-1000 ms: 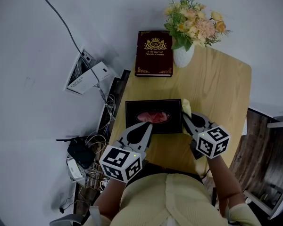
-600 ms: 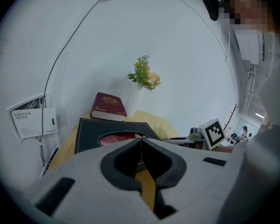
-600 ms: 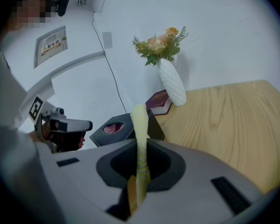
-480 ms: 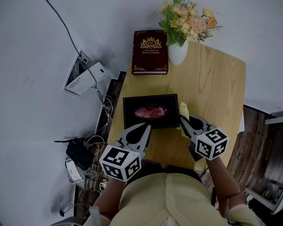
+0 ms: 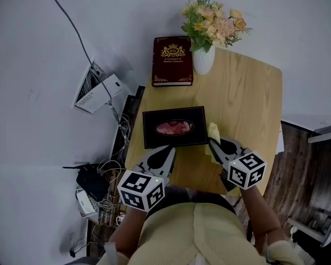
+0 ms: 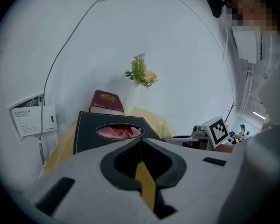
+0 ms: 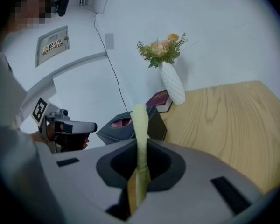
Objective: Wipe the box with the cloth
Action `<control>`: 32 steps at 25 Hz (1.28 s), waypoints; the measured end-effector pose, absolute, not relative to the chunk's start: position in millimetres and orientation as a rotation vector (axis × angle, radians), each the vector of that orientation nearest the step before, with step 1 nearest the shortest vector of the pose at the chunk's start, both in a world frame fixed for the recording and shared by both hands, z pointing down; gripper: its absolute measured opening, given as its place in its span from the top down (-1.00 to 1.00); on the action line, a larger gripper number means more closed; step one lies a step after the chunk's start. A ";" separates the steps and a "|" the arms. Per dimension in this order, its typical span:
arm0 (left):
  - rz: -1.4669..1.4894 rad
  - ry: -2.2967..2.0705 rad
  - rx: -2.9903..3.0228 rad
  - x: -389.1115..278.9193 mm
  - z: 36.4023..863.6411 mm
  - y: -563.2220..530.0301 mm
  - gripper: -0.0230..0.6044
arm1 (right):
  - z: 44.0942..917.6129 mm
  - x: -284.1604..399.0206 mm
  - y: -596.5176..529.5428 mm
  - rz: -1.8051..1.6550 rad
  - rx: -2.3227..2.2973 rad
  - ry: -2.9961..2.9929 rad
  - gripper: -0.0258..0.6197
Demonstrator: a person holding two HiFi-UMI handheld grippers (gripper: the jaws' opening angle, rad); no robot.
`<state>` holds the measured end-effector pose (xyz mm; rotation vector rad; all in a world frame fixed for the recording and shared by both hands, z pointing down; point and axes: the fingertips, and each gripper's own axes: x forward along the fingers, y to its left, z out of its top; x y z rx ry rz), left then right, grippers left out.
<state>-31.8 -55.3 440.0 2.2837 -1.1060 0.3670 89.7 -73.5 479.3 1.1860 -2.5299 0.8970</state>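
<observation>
"Head view: where was the box (image 5: 174, 127)?"
"On the desk (image 5: 248, 98), just left of your right tool (image 5: 212, 143), its long side running left to right. Your left tool (image 5: 171, 148) was at its near edge."
"Left gripper view?"
"Jaws together, empty, box straight ahead."
"Right gripper view?"
"Jaws clamped on the cloth (image 7: 140, 120), box ahead-left."

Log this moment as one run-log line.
left gripper: shut, empty | right gripper: shut on pale yellow cloth | black tissue box: on wooden table, cloth beside it
</observation>
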 end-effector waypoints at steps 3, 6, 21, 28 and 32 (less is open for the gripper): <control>0.368 -1.109 2.284 -32.8 441.3 -50.3 0.86 | 477.8 89.7 -67.2 0.884 1.183 -2.530 0.79; 0.378 -1.119 2.278 -34.5 443.8 -45.7 0.86 | 475.6 89.3 -62.1 0.864 1.171 -2.529 0.79; 0.347 -1.308 2.211 -74.2 441.3 -48.4 0.85 | 439.6 101.9 -86.5 0.725 1.207 -2.546 0.79; 0.305 -1.410 2.170 -102.2 434.3 -48.7 0.85 | 415.7 82.7 -96.5 0.656 1.133 -2.597 0.79; 0.298 -1.442 2.127 -115.7 440.4 -44.4 0.85 | 410.3 88.9 -108.5 0.609 1.193 -2.583 0.79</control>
